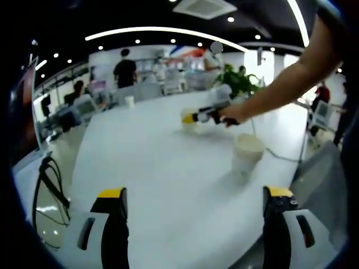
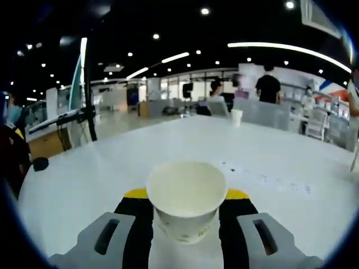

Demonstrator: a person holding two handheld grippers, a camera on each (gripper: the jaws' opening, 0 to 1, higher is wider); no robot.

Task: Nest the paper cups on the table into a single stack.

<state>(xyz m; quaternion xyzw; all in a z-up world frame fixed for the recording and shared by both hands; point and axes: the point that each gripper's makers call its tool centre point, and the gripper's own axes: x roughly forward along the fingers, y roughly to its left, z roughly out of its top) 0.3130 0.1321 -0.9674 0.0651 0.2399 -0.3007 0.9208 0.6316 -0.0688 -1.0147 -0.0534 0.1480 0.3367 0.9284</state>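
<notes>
In the right gripper view a white paper cup (image 2: 187,196) stands mouth up between my right gripper's (image 2: 187,194) yellow-tipped jaws, which press on both its sides. The left gripper view has the same right gripper (image 1: 190,118) reaching in from the right, held by a person's hand (image 1: 229,115), with that cup (image 1: 189,124) at its tip low over the white table (image 1: 151,168). A second paper cup (image 1: 247,154) stands upright nearer, right of centre. My left gripper (image 1: 195,193) is open near the table's front edge, with nothing between its jaws. A third small cup (image 1: 129,101) (image 2: 236,116) stands at the far end.
Black cables (image 1: 47,185) hang off the table's left edge. A thin cord (image 1: 275,152) runs off the right side past the nearer cup. A green plant (image 1: 238,81) and people stand beyond the far end. A small dark object (image 2: 39,163) lies at the table's left.
</notes>
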